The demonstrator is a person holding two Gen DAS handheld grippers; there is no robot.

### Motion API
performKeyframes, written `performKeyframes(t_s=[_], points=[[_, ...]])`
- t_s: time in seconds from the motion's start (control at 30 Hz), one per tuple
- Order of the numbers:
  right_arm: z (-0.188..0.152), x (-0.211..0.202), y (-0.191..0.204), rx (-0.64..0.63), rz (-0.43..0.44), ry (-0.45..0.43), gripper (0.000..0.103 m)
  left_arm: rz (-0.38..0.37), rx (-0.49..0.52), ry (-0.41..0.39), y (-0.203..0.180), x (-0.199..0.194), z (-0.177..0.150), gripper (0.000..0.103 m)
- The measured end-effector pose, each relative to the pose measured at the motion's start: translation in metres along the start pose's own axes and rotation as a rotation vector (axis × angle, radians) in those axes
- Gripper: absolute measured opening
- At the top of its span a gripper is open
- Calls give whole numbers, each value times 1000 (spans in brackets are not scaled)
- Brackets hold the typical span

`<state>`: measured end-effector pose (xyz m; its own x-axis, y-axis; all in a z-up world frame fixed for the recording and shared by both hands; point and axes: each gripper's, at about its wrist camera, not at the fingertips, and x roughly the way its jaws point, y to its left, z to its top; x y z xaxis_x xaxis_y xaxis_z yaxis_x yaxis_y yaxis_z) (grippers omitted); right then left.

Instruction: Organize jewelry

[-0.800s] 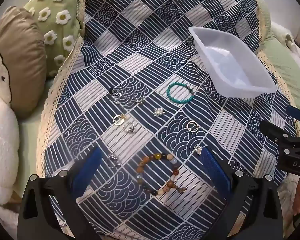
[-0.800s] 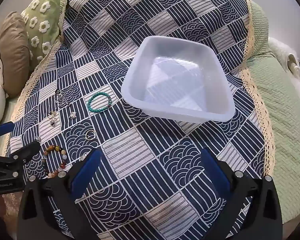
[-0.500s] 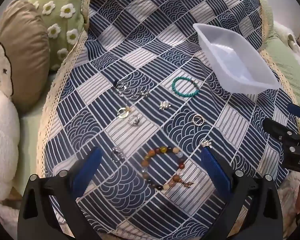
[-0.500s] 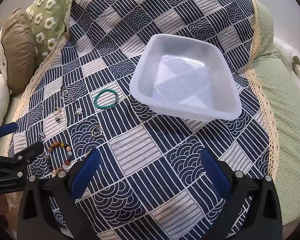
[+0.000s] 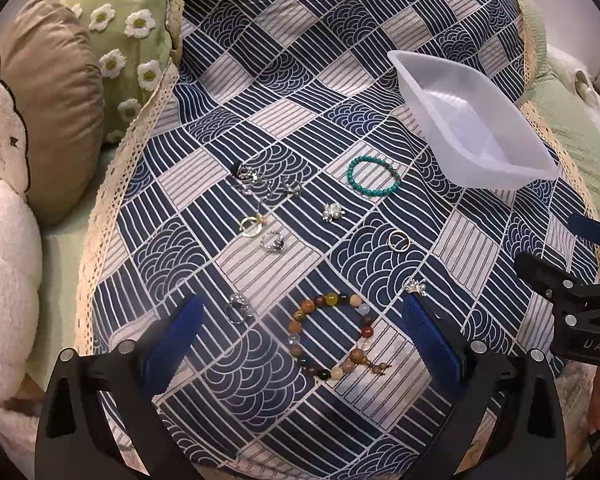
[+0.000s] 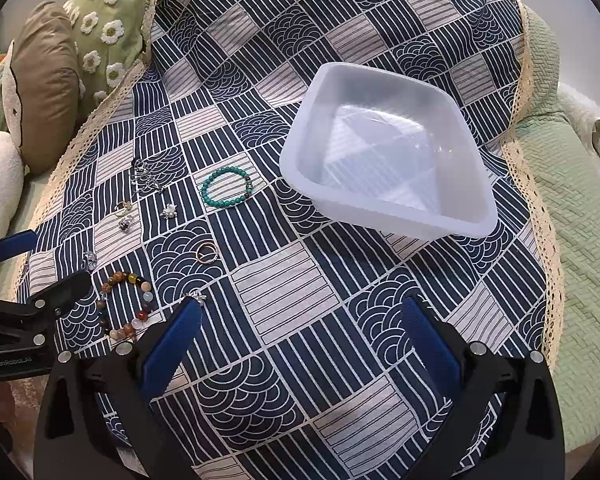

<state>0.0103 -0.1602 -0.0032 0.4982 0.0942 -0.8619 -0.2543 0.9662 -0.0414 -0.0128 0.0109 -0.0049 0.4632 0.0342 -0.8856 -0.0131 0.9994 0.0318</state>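
Jewelry lies scattered on a navy and cream patterned cloth (image 5: 300,80). A brown multicolour bead bracelet (image 5: 332,336) sits between the wide-apart fingers of my left gripper (image 5: 300,332), which is open and above it. Farther off lie a teal bead bracelet (image 5: 374,176), a gold ring (image 5: 398,240), a pearl cluster (image 5: 333,212) and several small silver pieces (image 5: 266,186). An empty translucent white tray (image 6: 384,148) stands ahead of my right gripper (image 6: 300,332), also open with nothing in it. The teal bracelet (image 6: 228,188) lies left of the tray.
A brown cushion (image 5: 48,112), a green daisy cushion (image 5: 124,16) and a white fluffy pillow (image 5: 4,280) line the left side. Green quilted bedding (image 6: 580,240) shows past the cloth's lace edge on the right. Each gripper appears at the edge of the other's view.
Both views have drawn back slightly: the brown bracelet has slid up between the left fingers, and the tray has shifted right and farther in the right wrist view. Both grippers stayed open.
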Motion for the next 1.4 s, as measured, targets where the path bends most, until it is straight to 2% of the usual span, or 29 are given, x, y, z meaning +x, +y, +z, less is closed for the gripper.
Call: performKeyframes(t_s=[1.4], points=[[-1, 4, 4, -9, 11, 19, 99, -7, -16, 24, 5, 6, -1, 95]])
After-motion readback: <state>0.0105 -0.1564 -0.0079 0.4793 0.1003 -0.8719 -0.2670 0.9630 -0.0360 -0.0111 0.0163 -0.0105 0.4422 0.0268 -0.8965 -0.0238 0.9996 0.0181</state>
